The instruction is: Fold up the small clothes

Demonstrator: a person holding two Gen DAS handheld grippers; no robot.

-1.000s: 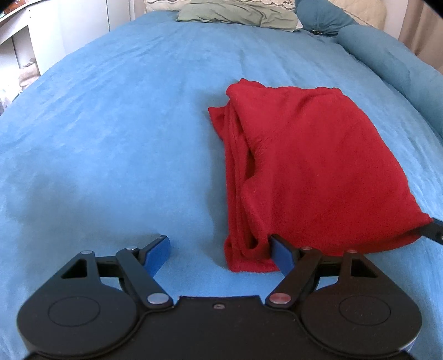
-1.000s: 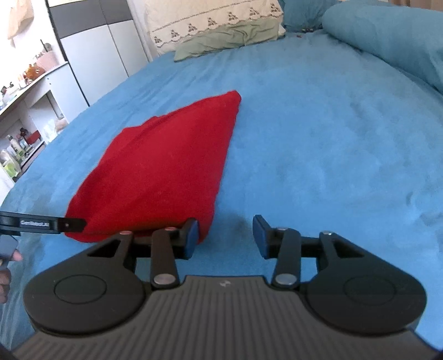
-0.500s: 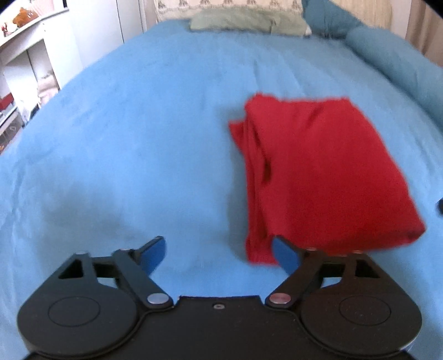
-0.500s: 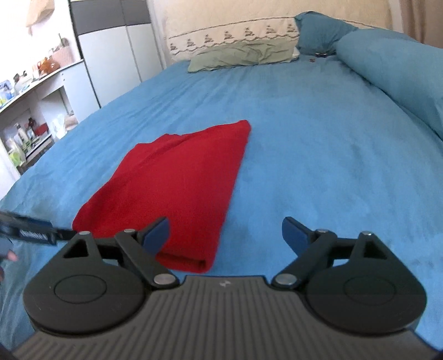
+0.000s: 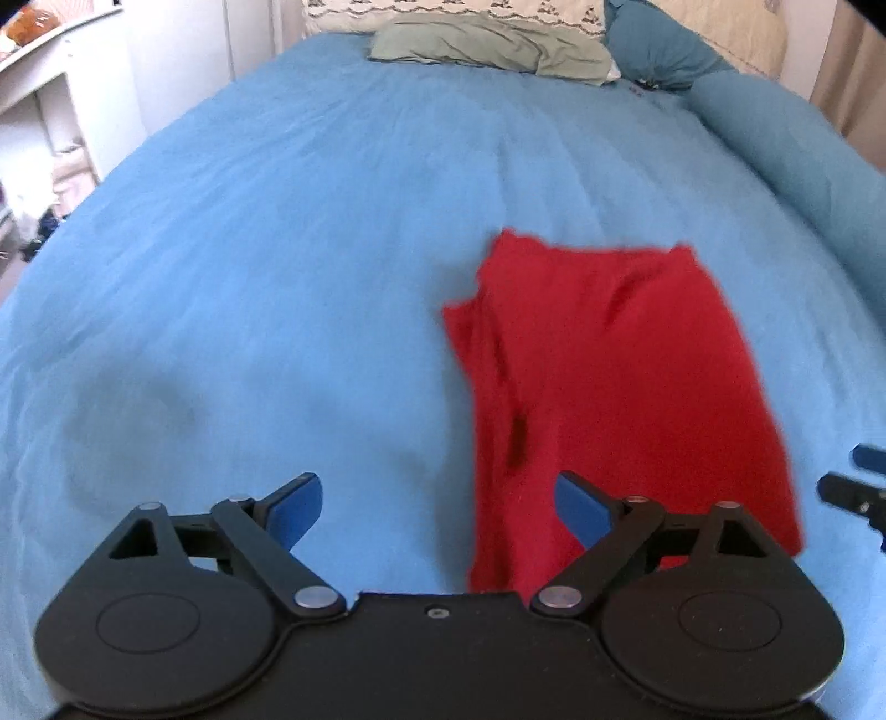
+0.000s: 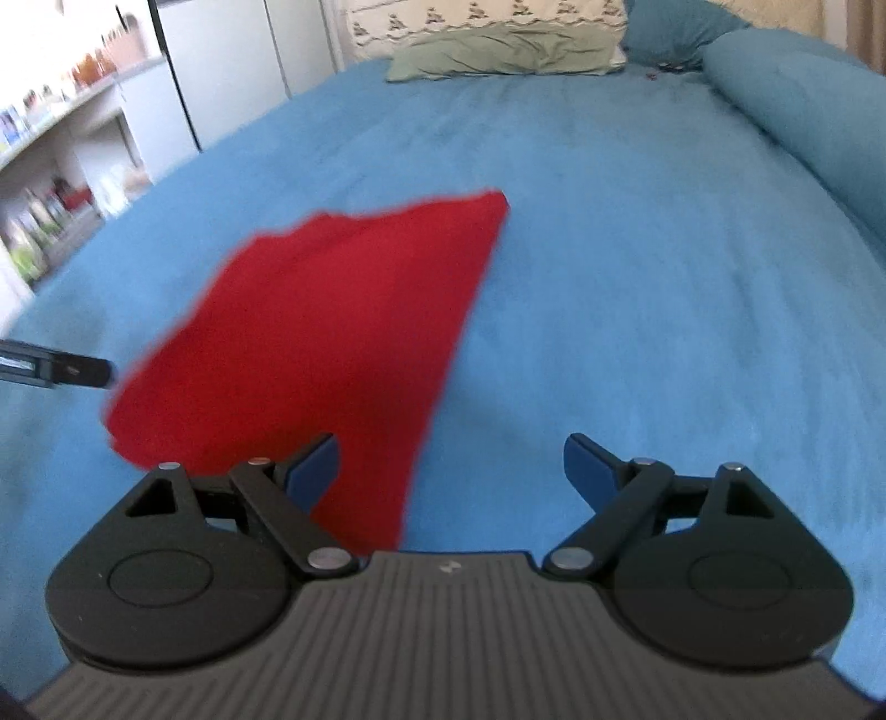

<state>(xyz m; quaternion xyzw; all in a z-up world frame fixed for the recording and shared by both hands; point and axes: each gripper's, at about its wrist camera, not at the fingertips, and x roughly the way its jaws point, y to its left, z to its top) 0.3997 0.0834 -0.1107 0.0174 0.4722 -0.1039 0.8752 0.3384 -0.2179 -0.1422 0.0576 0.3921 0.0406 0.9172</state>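
Note:
A folded red garment (image 5: pixel 620 382) lies flat on the blue bedspread (image 5: pixel 277 249); it also shows in the right wrist view (image 6: pixel 332 332). My left gripper (image 5: pixel 437 507) is open and empty, raised above the garment's near left corner. My right gripper (image 6: pixel 451 465) is open and empty, raised above the garment's near right edge. The right gripper's tip (image 5: pixel 853 487) shows at the right edge of the left wrist view. The left gripper's tip (image 6: pixel 61 368) shows at the left of the right wrist view.
A green pillow (image 5: pixel 493 47) and a patterned cream pillow (image 6: pixel 487 16) lie at the head of the bed. A rolled blue duvet (image 5: pixel 786 144) runs along the right side. White shelves (image 6: pixel 61 166) and a cabinet stand left of the bed.
Both grippers have lifted and pulled back from the garment. The right gripper's jaws have opened wide. The garment rests folded on the bed.

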